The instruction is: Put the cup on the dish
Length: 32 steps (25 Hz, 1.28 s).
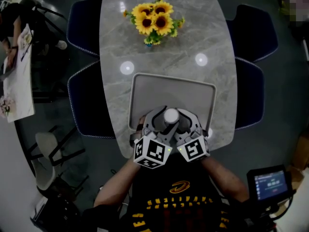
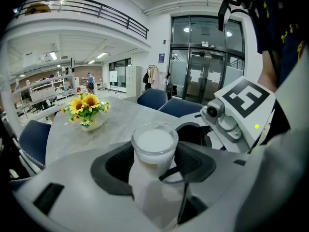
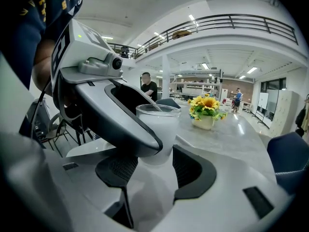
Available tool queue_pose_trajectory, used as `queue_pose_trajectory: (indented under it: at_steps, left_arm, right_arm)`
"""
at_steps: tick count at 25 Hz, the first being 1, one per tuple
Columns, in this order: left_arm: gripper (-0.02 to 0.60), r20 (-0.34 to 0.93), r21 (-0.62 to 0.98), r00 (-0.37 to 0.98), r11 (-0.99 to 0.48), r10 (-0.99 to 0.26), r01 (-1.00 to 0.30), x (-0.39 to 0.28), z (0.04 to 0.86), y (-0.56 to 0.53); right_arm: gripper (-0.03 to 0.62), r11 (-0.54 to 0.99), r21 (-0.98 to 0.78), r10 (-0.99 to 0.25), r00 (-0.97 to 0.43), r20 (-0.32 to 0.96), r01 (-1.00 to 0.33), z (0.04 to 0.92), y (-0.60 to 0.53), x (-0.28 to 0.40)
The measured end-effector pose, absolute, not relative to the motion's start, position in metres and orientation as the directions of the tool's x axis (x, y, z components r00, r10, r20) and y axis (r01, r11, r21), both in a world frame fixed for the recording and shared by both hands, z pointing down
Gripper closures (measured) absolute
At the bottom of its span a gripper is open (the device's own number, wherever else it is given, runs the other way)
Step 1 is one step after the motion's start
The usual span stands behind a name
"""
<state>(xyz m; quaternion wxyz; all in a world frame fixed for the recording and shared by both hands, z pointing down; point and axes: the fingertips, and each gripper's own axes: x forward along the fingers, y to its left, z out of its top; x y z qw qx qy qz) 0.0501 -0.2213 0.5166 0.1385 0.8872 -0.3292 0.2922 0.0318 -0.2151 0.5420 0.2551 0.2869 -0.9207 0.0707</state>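
Observation:
A white frosted cup (image 1: 171,115) stands upright at the front edge of the grey rectangular dish (image 1: 145,88). My left gripper (image 1: 161,124) reaches in from the near left. Its dark pads (image 2: 116,163) hug the cup (image 2: 154,146) on both sides, so it is shut on it. My right gripper (image 1: 186,124) comes in from the near right and is open. In the right gripper view the cup (image 3: 158,124) sits just past the right gripper (image 3: 154,170), and one left jaw crosses in front of it. Whether the cup's base rests on the dish is hidden.
The dish lies on an oval grey marble table (image 1: 193,33). A vase of sunflowers (image 1: 154,21) stands at the far end. Dark blue chairs (image 1: 84,28) flank both sides. A small monitor (image 1: 269,183) sits low at the right, and a white chair (image 1: 46,158) at the left.

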Motion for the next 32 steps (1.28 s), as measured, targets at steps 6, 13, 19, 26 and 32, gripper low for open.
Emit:
queue_pose_trajectory:
  at_steps: [6,13,19,26,32]
  left_arm:
    - [0.320,0.617,0.051,0.606,-0.742,-0.502,-0.668,0.049,0.533,-0.231]
    - [0.321,0.620,0.055,0.601,-0.737,-0.503,-0.673,0.049,0.540,-0.233]
    - [0.321,0.632,0.069,0.601,-0.738,-0.488,-0.672,0.049,0.549,-0.231]
    - [0.321,0.632,0.080,0.611,-0.744,-0.476,-0.663,0.050,0.556,-0.229]
    - [0.320,0.642,0.075,0.608,-0.750,-0.468,-0.657,0.049,0.562,-0.229]
  right_arm:
    - [0.361,0.826,0.024,-0.489,-0.697,0.525,-0.562,0.559,-0.224,0.031]
    - [0.361,0.826,0.038,-0.488,-0.681,0.546,-0.562,0.566,-0.226,0.032]
    - [0.361,0.831,0.048,-0.479,-0.668,0.569,-0.555,0.575,-0.224,0.033]
    - [0.361,0.833,0.043,-0.465,-0.657,0.594,-0.551,0.583,-0.221,0.034]
    - [0.361,0.838,0.053,-0.459,-0.647,0.609,-0.544,0.588,-0.221,0.033]
